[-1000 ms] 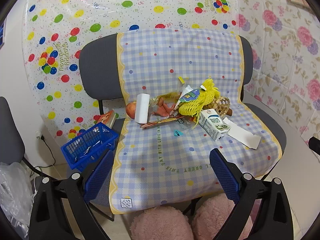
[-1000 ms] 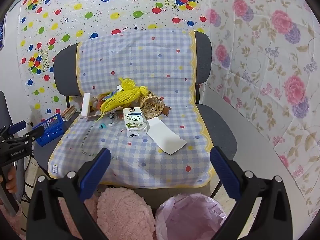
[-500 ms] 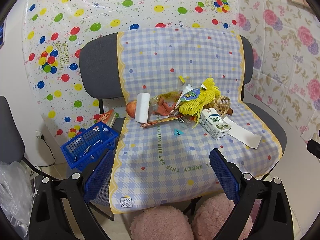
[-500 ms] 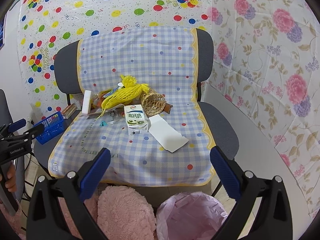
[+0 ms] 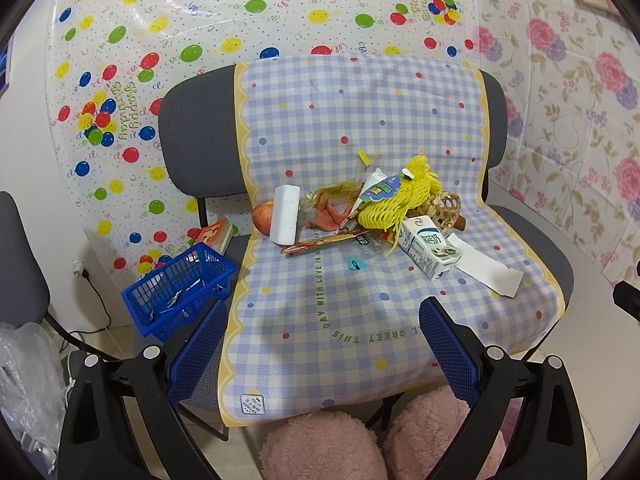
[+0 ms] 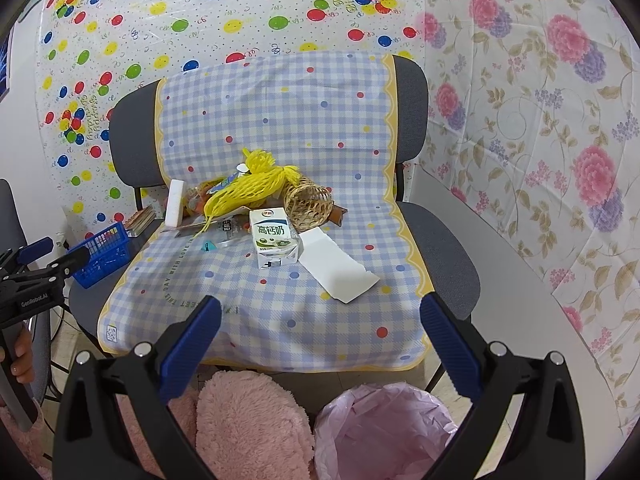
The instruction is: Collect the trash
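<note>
Right wrist view: a grey chair (image 6: 448, 248) draped with a blue-and-white checked cloth (image 6: 280, 120) carries a heap of trash at the back of its seat. A milk carton (image 6: 274, 238) stands nearest the front, with a white slip of paper (image 6: 338, 270) lying just beside it on the right. Behind them sit a small wicker basket (image 6: 308, 204) on its side, yellow foam fruit netting (image 6: 248, 192) and a white foam block (image 6: 176, 202). The right claw (image 6: 316, 320) hangs wide open and empty above the seat's front edge, over a pink-lined bin (image 6: 384, 428) on the floor. From the left wrist, the left claw (image 5: 324, 328) is likewise spread wide, holding nothing, well short of the heap; an apple (image 5: 262, 218) touches the foam block, and a blue plastic basket (image 5: 180, 284) sits left of the chair.
</note>
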Tool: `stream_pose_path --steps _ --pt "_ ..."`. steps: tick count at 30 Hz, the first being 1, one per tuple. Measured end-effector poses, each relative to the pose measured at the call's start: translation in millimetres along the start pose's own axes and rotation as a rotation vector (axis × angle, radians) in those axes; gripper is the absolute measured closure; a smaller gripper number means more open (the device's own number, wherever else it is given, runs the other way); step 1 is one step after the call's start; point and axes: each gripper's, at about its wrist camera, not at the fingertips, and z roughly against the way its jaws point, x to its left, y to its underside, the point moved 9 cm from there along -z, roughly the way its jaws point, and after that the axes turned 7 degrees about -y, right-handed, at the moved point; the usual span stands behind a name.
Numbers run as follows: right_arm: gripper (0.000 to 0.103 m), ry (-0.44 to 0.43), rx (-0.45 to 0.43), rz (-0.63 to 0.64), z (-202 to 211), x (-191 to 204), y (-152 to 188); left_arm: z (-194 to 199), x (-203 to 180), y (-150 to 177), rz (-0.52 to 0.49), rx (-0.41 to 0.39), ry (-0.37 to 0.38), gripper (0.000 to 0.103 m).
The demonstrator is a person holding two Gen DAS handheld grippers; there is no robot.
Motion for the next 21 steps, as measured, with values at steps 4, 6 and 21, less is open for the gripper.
stream_pose_path --steps 4,6,21 --pt "0.006 0.003 -0.002 0.005 0 0 1 0 0 1 -0.004 0.006 -0.001 0.008" --pt "0.006 0.008 -0.001 0.010 -1 0 1 0 0 1 -0.004 0.008 -0.001 0.008" --pt "0.006 0.077 0.045 0.126 -21 -9 3 -15 -3 14 -0.039 0.036 0.009 0.008"
